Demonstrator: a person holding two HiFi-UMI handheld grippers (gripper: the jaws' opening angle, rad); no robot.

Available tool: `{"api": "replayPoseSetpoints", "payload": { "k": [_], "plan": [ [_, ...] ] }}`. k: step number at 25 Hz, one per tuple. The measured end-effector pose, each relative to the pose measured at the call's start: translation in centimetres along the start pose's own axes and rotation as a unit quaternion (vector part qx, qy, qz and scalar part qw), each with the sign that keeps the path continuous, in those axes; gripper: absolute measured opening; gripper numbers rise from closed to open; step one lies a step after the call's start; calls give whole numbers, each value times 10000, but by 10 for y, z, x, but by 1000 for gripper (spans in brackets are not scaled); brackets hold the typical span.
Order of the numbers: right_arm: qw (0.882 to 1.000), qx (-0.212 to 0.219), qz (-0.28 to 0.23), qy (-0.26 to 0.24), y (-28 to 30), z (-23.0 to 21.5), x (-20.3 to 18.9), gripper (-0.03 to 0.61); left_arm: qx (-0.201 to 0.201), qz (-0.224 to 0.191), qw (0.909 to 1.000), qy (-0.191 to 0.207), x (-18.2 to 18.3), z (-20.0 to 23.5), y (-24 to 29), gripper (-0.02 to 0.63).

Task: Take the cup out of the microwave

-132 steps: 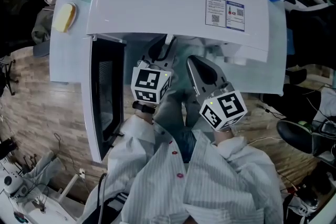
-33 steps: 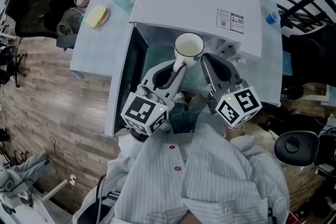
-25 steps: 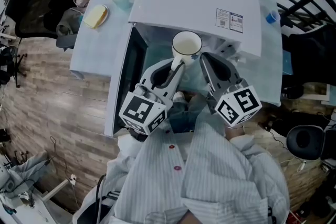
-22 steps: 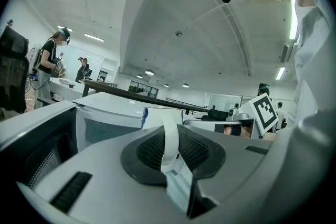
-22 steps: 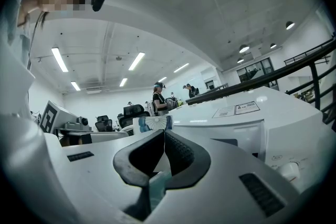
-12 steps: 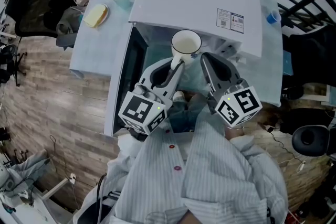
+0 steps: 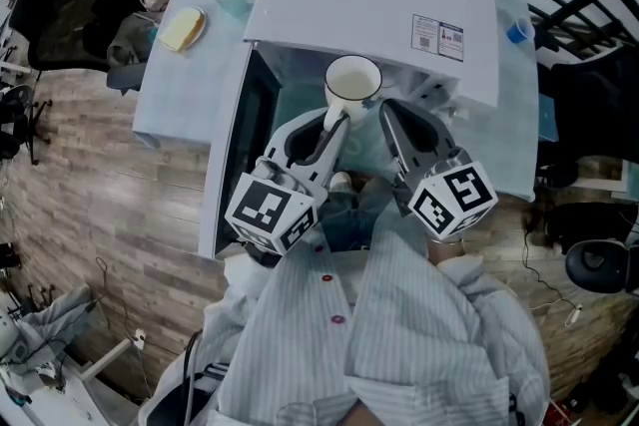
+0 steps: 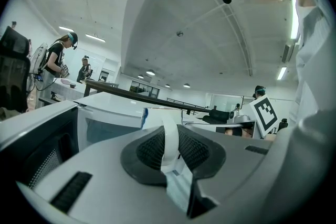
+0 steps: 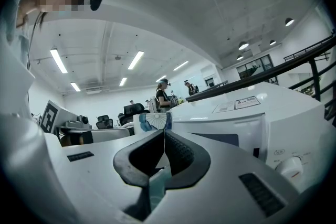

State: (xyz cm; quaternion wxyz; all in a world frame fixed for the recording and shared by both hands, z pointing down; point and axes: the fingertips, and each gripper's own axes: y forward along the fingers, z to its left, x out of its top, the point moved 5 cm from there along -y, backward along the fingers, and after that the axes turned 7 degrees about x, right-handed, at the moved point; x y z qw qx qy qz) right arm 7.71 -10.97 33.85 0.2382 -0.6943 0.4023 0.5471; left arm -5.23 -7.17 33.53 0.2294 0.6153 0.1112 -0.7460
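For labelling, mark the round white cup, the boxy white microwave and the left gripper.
round white cup (image 7: 353, 81), head view, inside its bowl
boxy white microwave (image 7: 369, 5), head view, flat top panel
left gripper (image 7: 334, 122), head view, between jaw tips at cup's handle

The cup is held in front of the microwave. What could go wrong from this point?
1. The left gripper holds the cup only by its thin handle, so the cup may swing or slip.
2. The open microwave door stands close on the left; a sideways move could hit it.
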Motion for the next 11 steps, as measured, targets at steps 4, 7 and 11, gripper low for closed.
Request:
{"api": "replayPoseSetpoints", "payload": {
  "k": [4,7,11],
  "plan": [
    [10000,-16,20,50,0,1,-3,35,-1,23,10000,-10,0,1,-1,69],
    [10000,-1,29,86,2,1,-4,35,-15,28,10000,-11,0,0,0,69],
    [9999,65,48,66,4,1,-3,35,-25,45,10000,2,-1,0,1,69]
  ]
}}
